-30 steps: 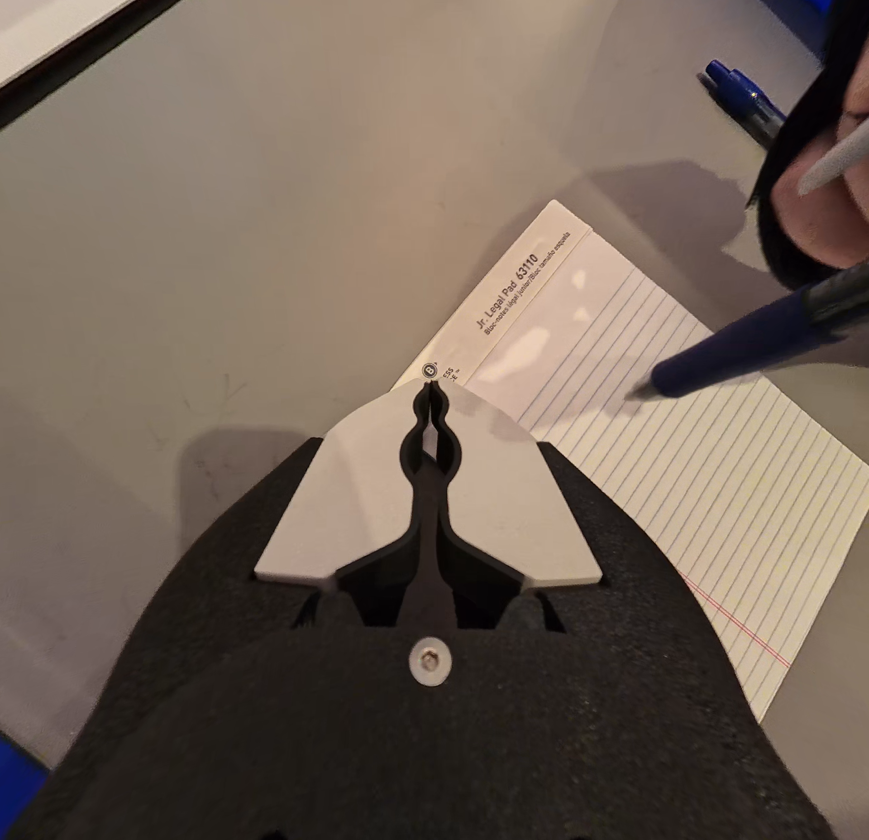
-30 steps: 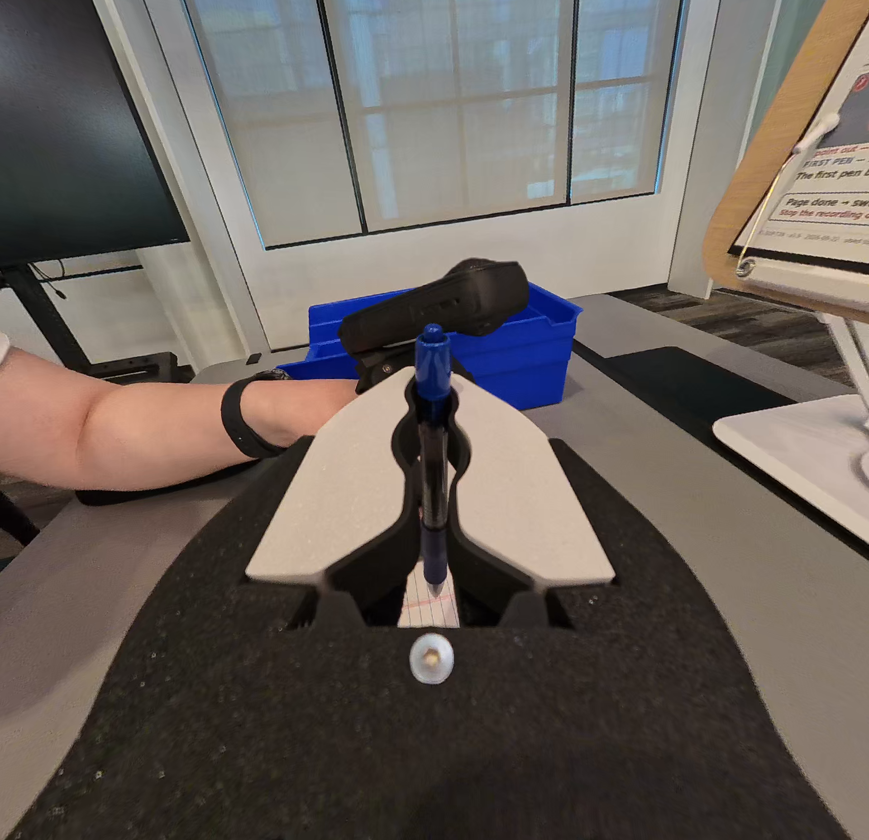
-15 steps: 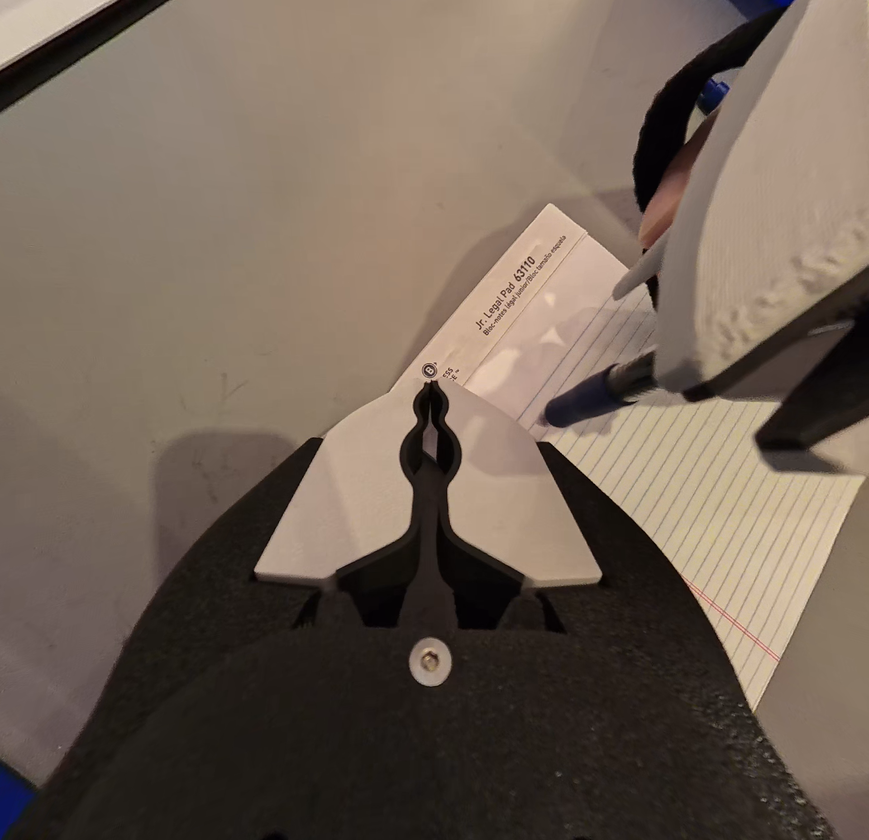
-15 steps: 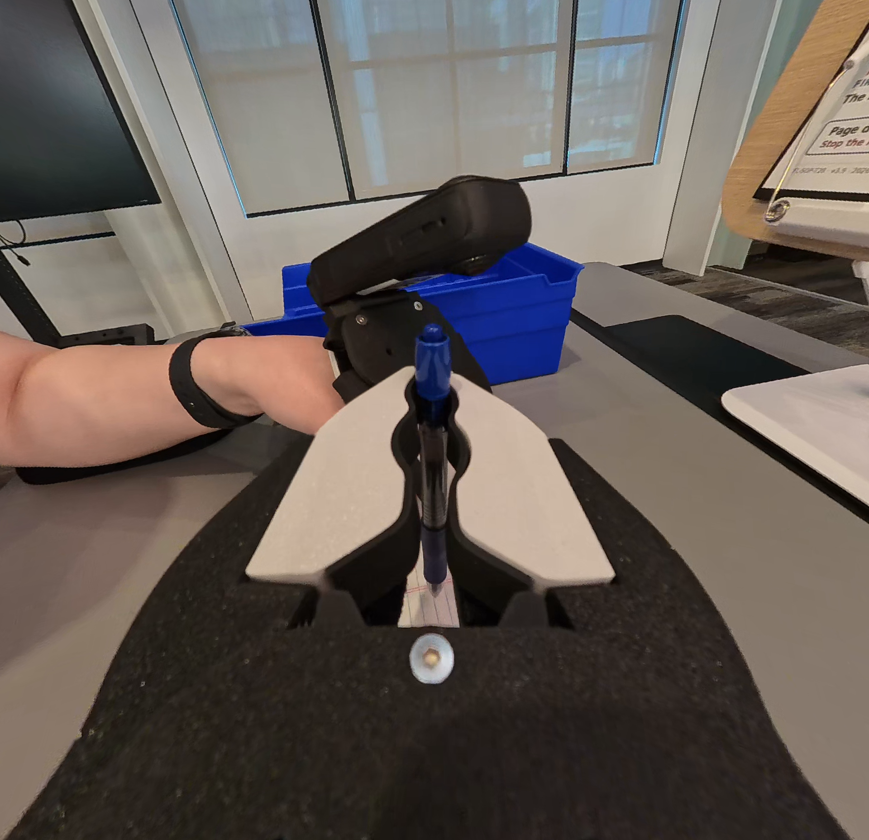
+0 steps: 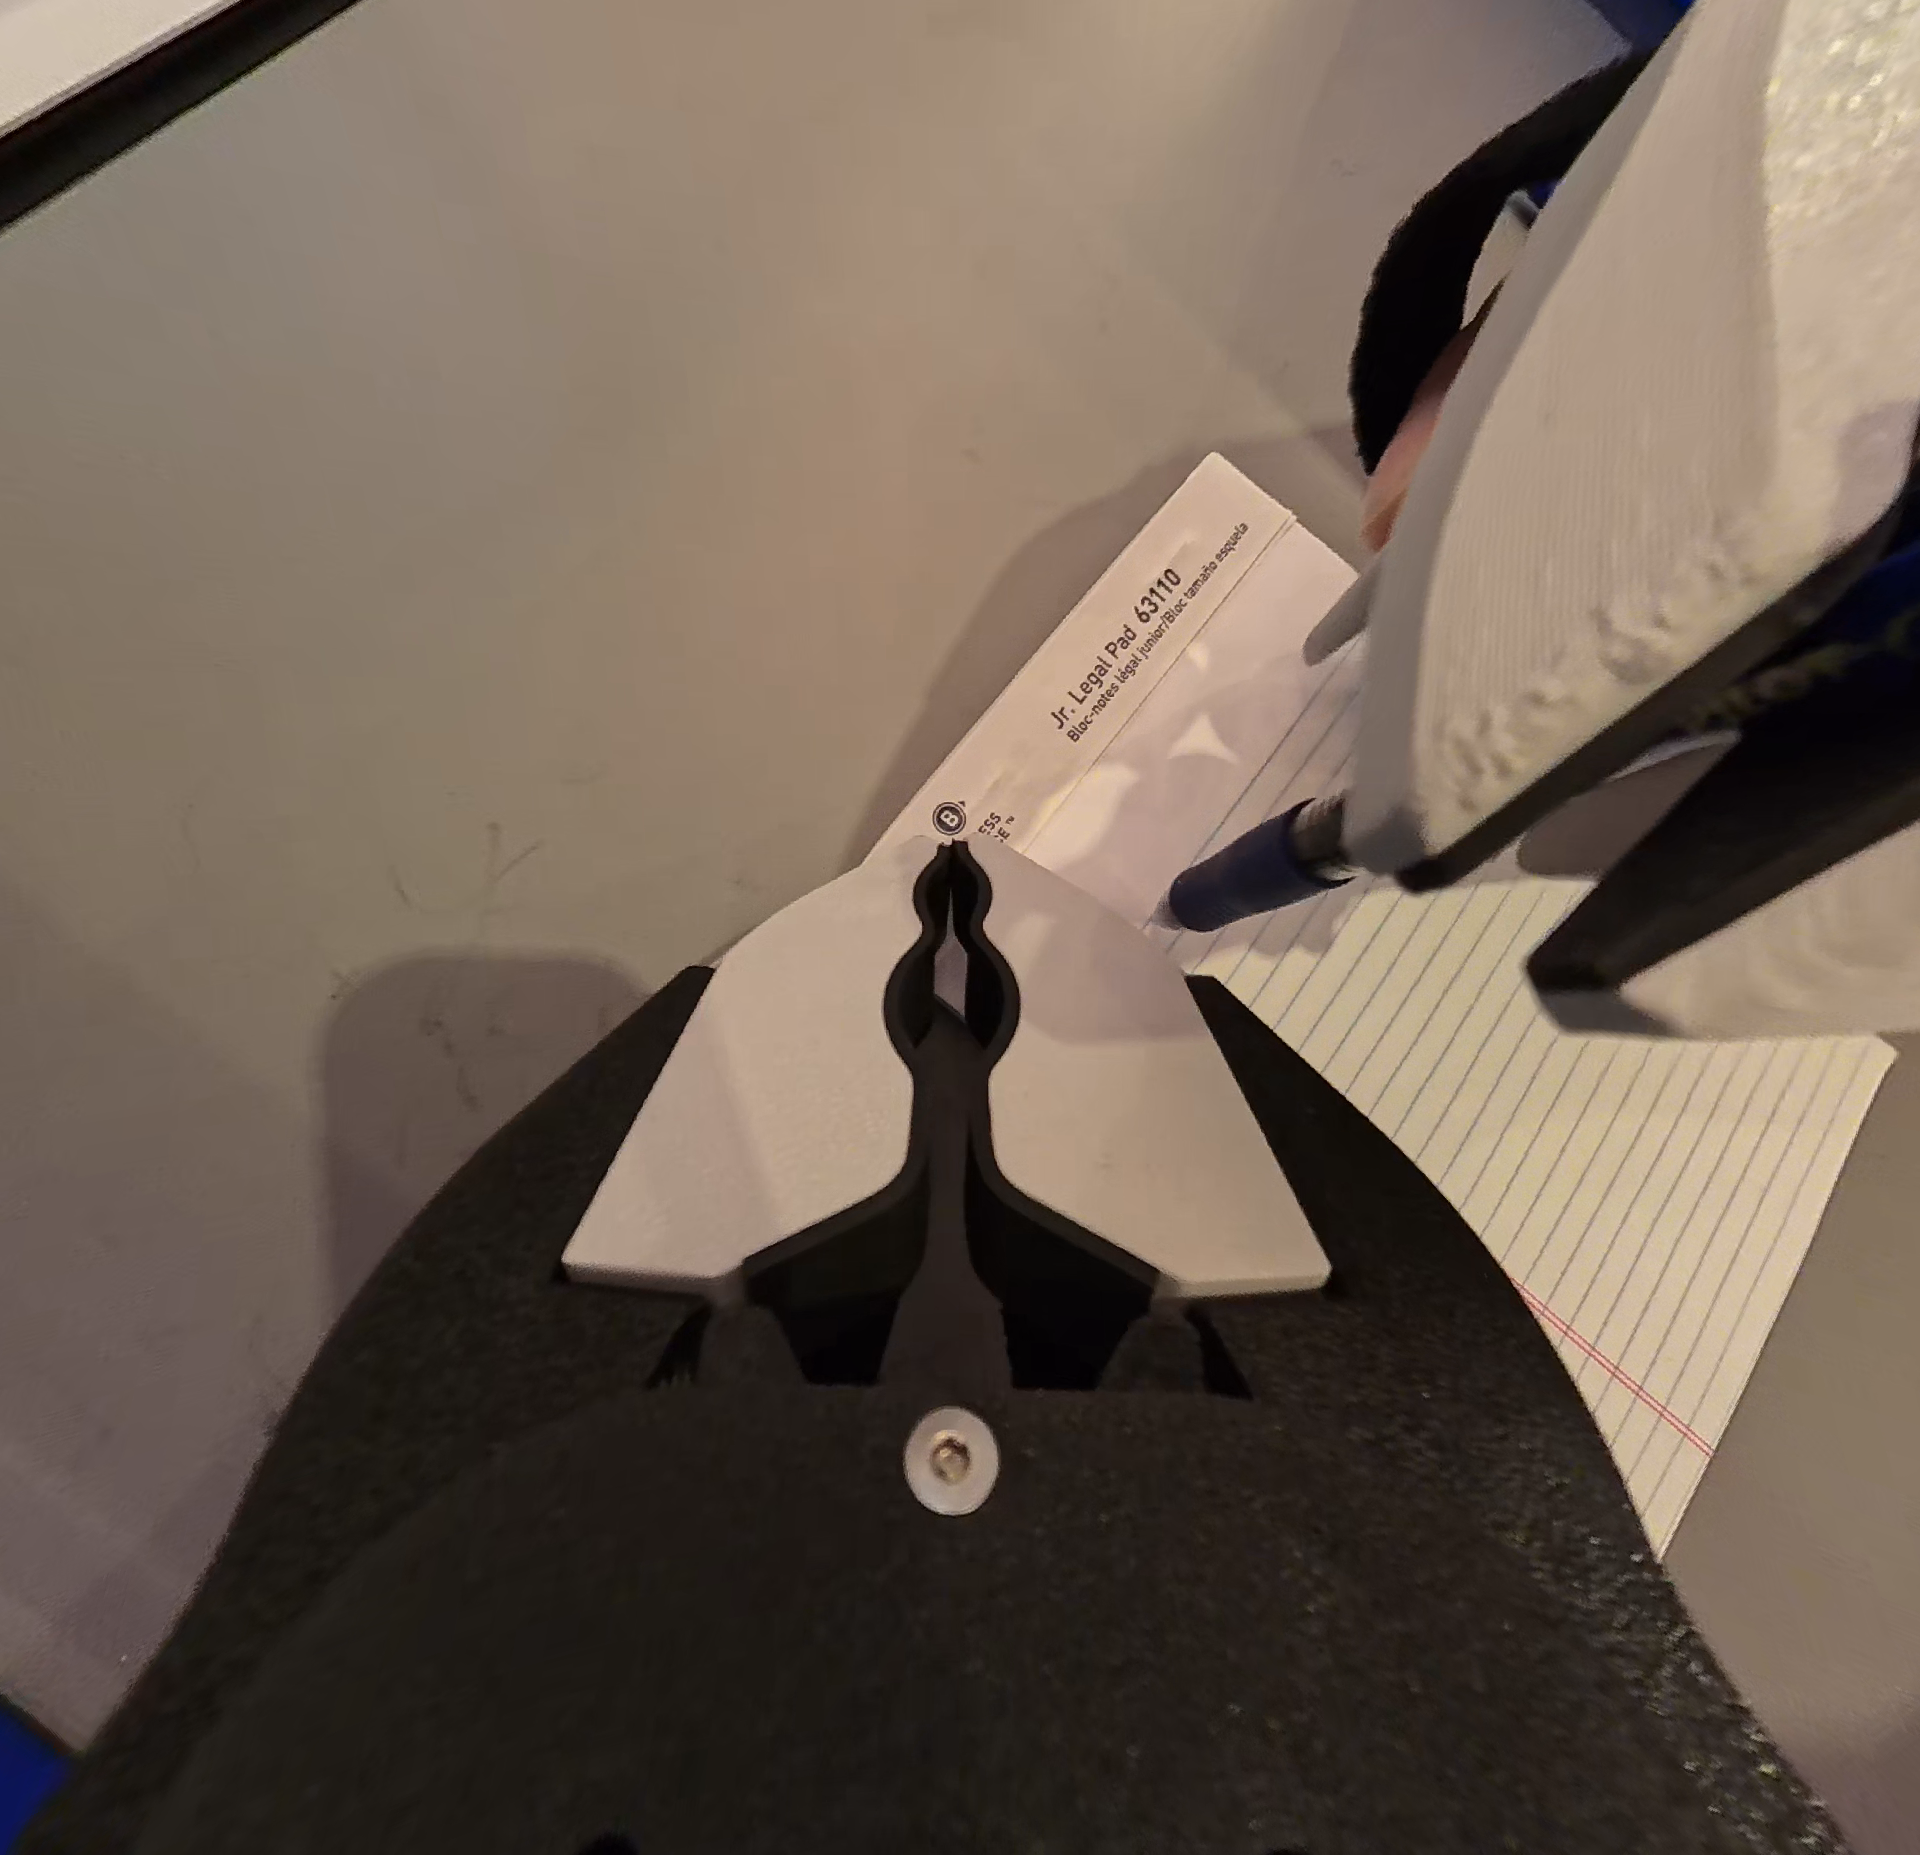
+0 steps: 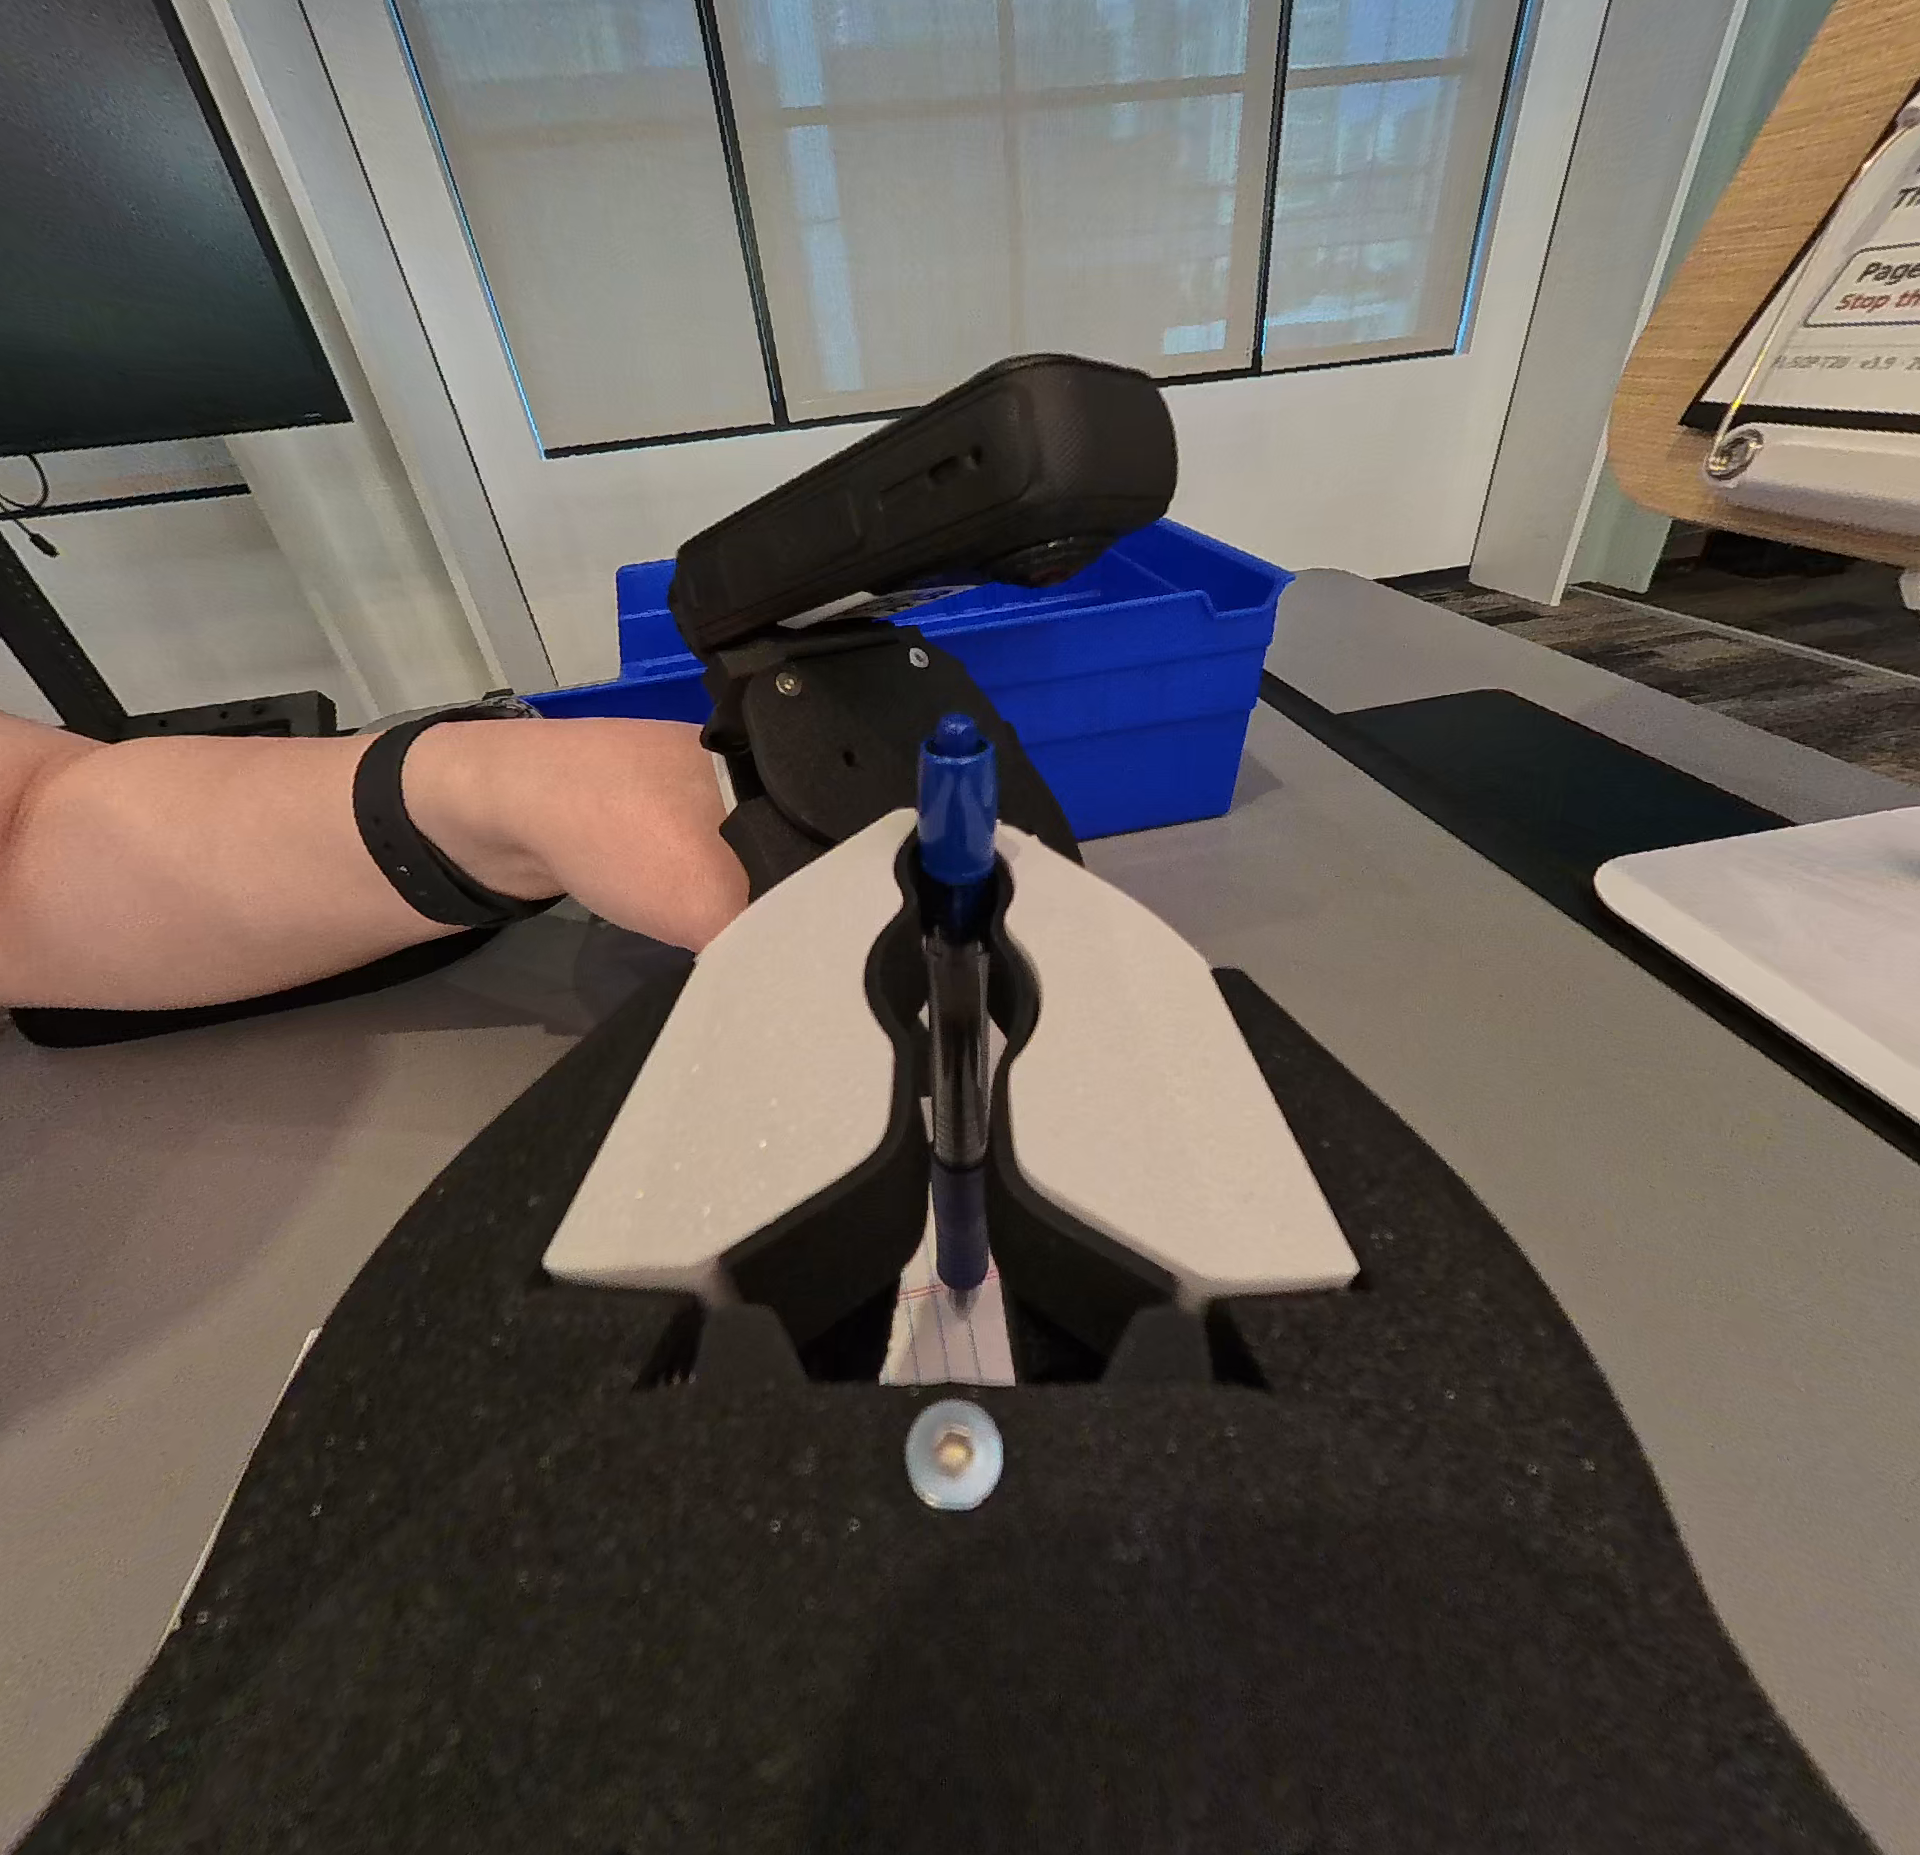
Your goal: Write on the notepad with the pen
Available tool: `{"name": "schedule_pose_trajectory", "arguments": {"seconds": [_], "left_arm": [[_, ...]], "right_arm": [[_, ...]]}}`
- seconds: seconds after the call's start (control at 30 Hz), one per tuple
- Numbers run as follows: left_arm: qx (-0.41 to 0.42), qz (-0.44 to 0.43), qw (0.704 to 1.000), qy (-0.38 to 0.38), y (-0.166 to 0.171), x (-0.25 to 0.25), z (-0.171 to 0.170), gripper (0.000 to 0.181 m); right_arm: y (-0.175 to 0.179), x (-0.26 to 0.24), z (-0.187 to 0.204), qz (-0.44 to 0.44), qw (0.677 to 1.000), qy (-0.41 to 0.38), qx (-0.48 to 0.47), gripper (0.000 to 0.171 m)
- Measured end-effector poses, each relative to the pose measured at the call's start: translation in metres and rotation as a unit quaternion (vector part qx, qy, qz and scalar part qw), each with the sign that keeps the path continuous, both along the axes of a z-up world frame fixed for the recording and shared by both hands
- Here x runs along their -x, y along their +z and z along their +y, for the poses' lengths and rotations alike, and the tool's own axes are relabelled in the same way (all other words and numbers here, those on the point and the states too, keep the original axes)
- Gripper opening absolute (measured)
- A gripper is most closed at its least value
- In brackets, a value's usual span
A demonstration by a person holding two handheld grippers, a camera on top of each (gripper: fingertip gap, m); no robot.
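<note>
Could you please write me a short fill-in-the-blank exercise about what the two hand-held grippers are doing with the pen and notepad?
1. The right hand-held gripper is shut on a ____ pen.
2. The pen's tip points down at the lined ____.
3. The left hand-held gripper has its fingers ____, with nothing between them.
4. Behind the person's arm stands a blue ____.

Missing words: blue; notepad; shut; bin
</note>
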State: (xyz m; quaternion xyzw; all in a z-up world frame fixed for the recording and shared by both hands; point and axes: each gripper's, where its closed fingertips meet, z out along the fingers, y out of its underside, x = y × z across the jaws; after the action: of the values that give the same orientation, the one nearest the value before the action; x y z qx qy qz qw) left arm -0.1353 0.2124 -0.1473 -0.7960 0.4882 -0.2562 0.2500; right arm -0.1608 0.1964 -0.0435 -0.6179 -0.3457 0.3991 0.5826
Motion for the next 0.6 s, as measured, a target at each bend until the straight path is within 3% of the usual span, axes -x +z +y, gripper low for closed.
{"name": "schedule_pose_trajectory", "arguments": {"seconds": [0.6], "left_arm": [[-0.002, 0.001, 1.000, 0.001, 0.0001, -0.0003, 0.0002, 0.000]], "right_arm": [[-0.0014, 0.0054, -0.0056, -0.012, 1.000, 0.010, -0.009, 0.006]]}}
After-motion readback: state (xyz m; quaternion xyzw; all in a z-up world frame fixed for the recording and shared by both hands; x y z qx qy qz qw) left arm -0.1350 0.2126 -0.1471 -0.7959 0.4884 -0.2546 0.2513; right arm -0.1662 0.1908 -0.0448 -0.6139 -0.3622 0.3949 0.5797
